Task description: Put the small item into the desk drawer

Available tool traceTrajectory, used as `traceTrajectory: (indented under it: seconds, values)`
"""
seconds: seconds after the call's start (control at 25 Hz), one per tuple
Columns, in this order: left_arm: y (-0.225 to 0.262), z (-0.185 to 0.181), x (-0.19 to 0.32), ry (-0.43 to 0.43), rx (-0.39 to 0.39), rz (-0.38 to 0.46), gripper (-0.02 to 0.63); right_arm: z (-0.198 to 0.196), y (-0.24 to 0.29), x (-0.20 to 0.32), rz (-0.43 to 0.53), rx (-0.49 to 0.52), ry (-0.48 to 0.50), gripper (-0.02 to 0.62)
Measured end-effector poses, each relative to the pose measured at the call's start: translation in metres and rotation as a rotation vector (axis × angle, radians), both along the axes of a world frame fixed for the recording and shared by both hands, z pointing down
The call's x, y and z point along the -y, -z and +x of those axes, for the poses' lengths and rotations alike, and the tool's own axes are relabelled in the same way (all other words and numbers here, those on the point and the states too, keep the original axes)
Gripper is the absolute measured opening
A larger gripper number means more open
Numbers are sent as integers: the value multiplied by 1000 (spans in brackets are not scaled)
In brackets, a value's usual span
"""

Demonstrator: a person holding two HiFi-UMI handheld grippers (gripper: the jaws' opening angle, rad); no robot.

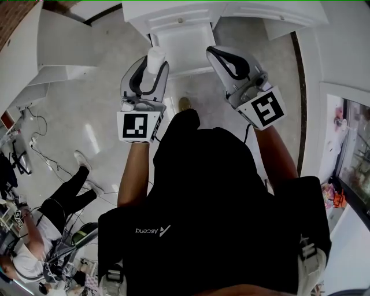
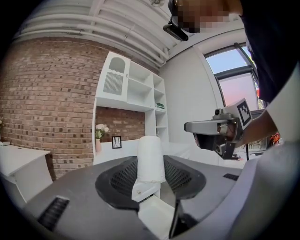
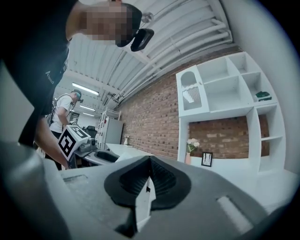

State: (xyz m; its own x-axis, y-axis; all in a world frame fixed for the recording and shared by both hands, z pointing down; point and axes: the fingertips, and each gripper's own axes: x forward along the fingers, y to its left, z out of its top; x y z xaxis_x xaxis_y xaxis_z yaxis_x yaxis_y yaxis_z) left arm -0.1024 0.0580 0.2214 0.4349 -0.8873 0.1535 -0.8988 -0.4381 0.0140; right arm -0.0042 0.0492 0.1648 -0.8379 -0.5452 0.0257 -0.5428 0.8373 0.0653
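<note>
- While the left tool (image 1: pixel 153 63) hangs over the open drawer (image 1: pixel 185 46) of the white worktop (image 1: pixel 173 11), its jaws are clamped on a small white cylinder (image 2: pixel 150 158).
- The cylinder pokes out past the jaw tips and is not yet inside the drawer.
- The right tool (image 1: pixel 217 55) is held just beside the left one, also above the drawer, with its jaws pressed together and nothing between them.
- A second person (image 1: pixel 34 237) is on the floor at lower left.
</note>
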Motion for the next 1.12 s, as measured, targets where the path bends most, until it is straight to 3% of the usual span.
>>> traceTrajectory:
  seconds: [0.48,1.12]
  values:
    - [-98,-13,72,-42,31,-170,167,-17,-60,64,-34,-91,-27,2]
    - [-255,-18,149,-33,180,-399,167,-24,-159,122,-122,-170,65,2]
